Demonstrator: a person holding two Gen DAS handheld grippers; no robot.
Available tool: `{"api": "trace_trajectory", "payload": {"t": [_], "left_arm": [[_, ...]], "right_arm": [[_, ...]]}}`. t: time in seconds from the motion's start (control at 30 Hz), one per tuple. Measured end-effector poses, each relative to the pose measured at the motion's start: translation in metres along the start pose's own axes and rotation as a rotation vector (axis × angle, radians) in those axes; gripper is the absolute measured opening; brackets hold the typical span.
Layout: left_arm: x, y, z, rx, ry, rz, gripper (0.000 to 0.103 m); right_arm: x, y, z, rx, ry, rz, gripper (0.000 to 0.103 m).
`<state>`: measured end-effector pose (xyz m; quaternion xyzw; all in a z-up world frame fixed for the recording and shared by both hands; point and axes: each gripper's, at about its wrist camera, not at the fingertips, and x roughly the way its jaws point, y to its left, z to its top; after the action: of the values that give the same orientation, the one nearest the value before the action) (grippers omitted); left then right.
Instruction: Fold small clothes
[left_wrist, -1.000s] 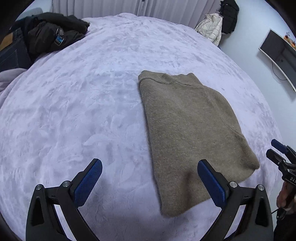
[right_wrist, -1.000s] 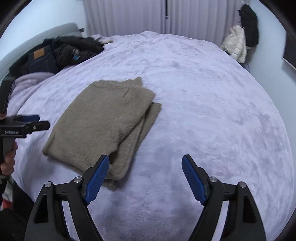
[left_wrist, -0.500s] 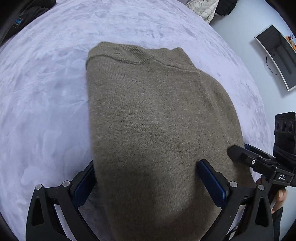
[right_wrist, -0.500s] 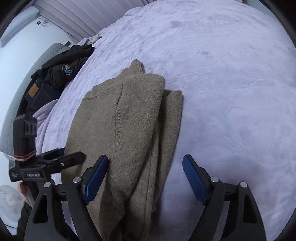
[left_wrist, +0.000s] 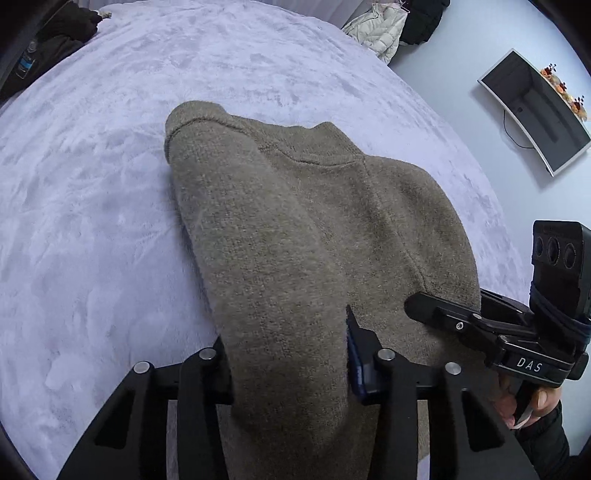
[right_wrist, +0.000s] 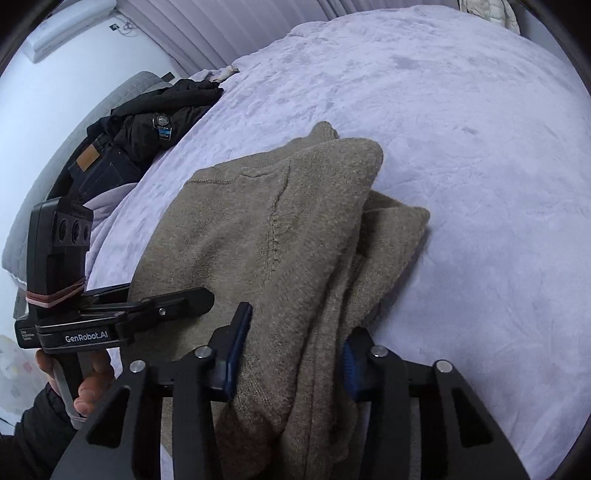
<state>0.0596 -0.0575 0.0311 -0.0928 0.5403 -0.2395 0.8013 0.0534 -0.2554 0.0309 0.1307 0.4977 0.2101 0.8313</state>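
Left wrist view shows my left gripper (left_wrist: 291, 373) pinching the near hem of the olive-brown knit sweater (left_wrist: 303, 236), a thick bunch of wool clamped between my blue pads (left_wrist: 354, 363). My right gripper (right_wrist: 291, 360) does the same at the other near corner, jaws drawn in on a stack of several layers, one sleeve edge sticking out at the side. The sweater lies on the lilac plush bedspread (left_wrist: 92, 240), lengthwise folds made, neckline at the far end, the near end raised a little in my grips.

I judge the step in hand to be the crosswise fold: near hem seized on both sides, ready to be carried toward the collar. The next move calls for lifting both corners together at even height, travelling forward over the body of the sweater, and laying the hem down square to the neckline before letting go. The layers are bulky, so an uneven lift could let an inner layer slip out.

No basket or bin is in view; a pile of dark clothes (right_wrist: 147, 136) sits loose at the bed's far edge.
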Motion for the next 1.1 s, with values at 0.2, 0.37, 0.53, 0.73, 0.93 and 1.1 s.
{"api": "trace_trajectory", "payload": {"t": [0.2, 0.37, 0.53, 0.73, 0.93, 1.1], "left_arm": [[-0.035, -0.012, -0.005, 0.019, -0.006, 0.027, 0.039], [-0.075, -0.012, -0.021, 0.017, -0.023, 0.023, 0.039], [-0.101, -0.012, -0.047, 0.023, -0.028, 0.039, 0.039], [-0.106, -0.001, -0.082, 0.02, -0.019, 0.065, 0.039], [-0.083, 0.024, -0.12, -0.008, -0.007, 0.096, 0.044], [-0.085, 0.037, -0.131, -0.038, -0.05, 0.102, 0.081]], "right_arm": [[-0.033, 0.045, -0.001, -0.078, -0.058, -0.001, 0.038], [-0.056, 0.078, -0.009, -0.107, -0.076, 0.009, 0.038], [-0.071, 0.107, -0.026, -0.127, -0.085, 0.03, 0.038], [-0.068, 0.122, -0.058, -0.136, -0.066, 0.045, 0.038], [-0.035, 0.115, -0.089, -0.128, -0.01, 0.052, 0.038], [-0.021, 0.087, -0.102, -0.048, -0.009, 0.066, 0.043]]}}
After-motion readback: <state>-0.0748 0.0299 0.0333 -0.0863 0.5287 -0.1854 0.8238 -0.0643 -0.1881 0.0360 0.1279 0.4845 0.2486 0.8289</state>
